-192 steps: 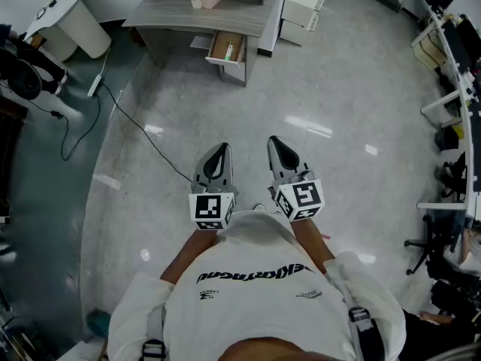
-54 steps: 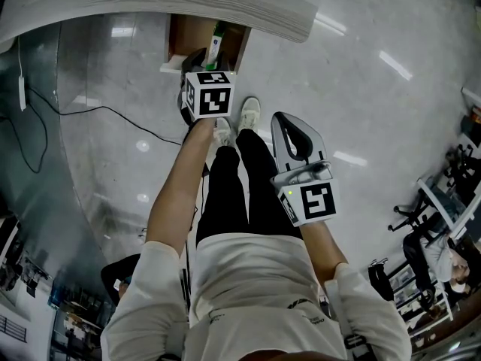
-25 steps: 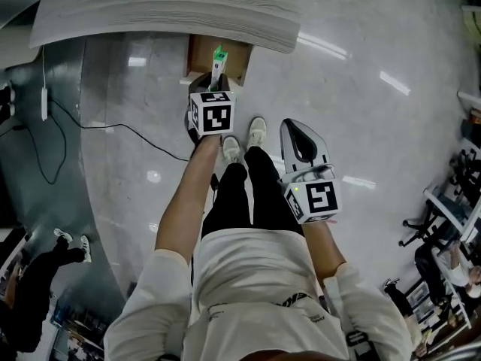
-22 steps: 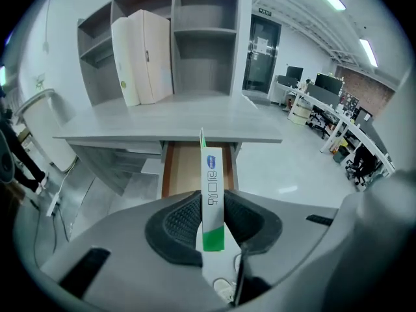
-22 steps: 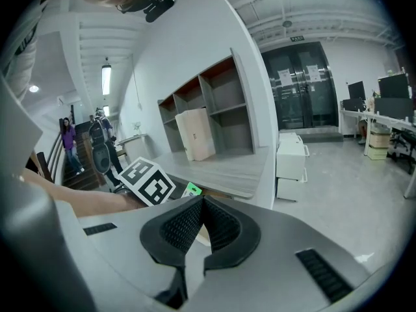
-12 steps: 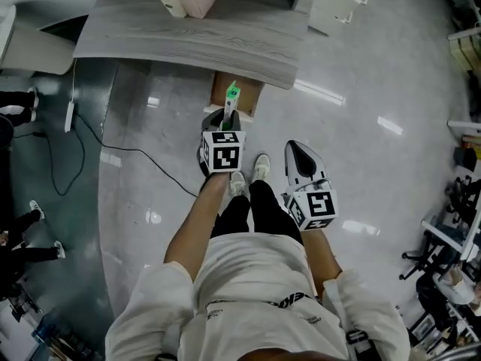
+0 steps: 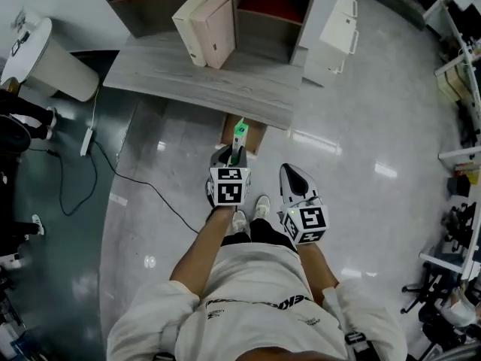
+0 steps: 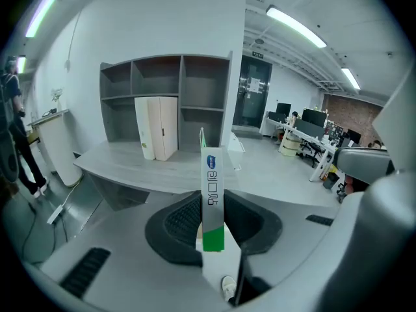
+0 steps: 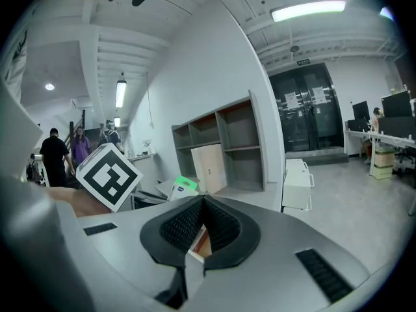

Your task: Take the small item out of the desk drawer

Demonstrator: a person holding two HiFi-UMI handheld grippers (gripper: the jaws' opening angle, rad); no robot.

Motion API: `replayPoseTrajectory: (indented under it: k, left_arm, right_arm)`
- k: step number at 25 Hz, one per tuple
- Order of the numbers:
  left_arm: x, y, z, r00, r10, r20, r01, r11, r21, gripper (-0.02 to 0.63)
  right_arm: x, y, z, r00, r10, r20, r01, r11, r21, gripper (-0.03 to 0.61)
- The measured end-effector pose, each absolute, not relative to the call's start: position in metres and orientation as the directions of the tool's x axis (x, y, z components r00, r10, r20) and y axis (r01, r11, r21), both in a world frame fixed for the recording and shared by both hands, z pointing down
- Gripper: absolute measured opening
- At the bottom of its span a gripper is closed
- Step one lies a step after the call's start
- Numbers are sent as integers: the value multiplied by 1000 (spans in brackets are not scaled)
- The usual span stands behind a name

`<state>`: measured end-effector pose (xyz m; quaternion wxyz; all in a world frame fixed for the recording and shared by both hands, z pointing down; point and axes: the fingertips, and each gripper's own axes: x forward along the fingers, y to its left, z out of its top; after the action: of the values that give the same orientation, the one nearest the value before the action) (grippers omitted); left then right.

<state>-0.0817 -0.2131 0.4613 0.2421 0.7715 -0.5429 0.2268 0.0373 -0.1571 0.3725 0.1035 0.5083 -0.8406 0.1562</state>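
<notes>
Green and white, slim and square-edged: held a carton (image 7: 240,134) upright in the left gripper (image 7: 234,156), pads clamped on its lower part, above the open drawer (image 7: 256,135) rather than inside it. Had left it lying flat in that drawer some seconds before, with both grippers low over bare floor, well away from the desk (image 7: 188,81). Two seconds back, had the left gripper down at the drawer mouth; since then lifted the carton clear, kept the same pinch, and took far more of the shelving (image 7: 259,6) into the head view.

Looked long and narrow, with pale faces. Carried a blue mark and dark lettering down one side, a green band low on that side in the left gripper view, and a green end toward the desk in the head view.

Held the right gripper (image 9: 202,200) just beside the left, jaws closed tip to tip on nothing.

Took in, from the left: a smooth white rounded unit (image 7: 56,47), a white power strip (image 7: 86,141) on glossy grey floor (image 7: 361,111), pale grey wood grain on the curved desk top, beige file boxes (image 7: 204,28) side by side on it, grey shelving with reddish-brown insides, and a boxy white cabinet (image 7: 334,32). Wore a black-and-white marker cube (image 7: 229,187) on each matte grey gripper.
</notes>
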Motion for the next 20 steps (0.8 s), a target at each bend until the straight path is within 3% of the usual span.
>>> replayPoseTrajectory:
  k: [20]
  left_arm:
    - [-74, -152, 315, 358, -859, 367, -929, -368, 46, 101]
  right_arm:
    - [36, -133, 273, -481, -854, 198, -876, 459, -147, 32]
